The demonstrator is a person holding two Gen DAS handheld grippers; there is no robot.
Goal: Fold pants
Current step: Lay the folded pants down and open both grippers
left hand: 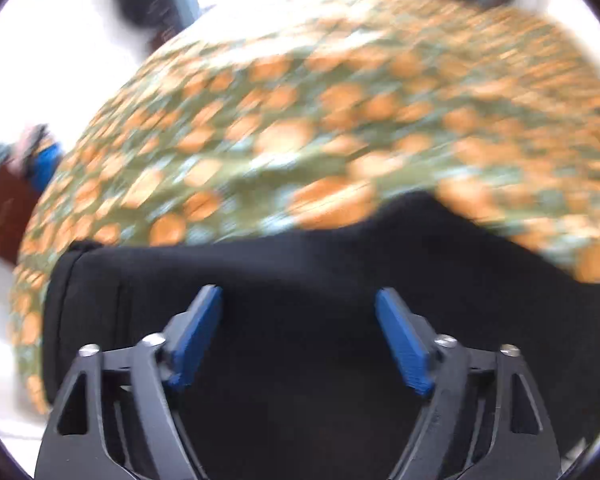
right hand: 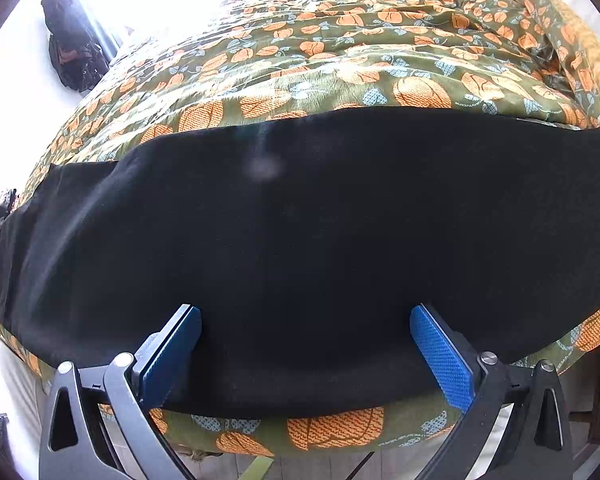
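Pants (right hand: 300, 240), black, lay spread flat in a long band along the near edge of the bed, over the pumpkin-print bedspread (right hand: 340, 60), likely smoothed out so I could fold them. My right gripper (right hand: 304, 312) hovered above them, jaws wide apart and holding nothing. My left gripper (left hand: 299, 292), blurred in its own view, gaped empty over the cloth too. No containers showed.

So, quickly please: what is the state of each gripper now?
Left gripper: open, holding nothing, above the black pants.
Right gripper: open, holding nothing, over the black pants on the bedspread.
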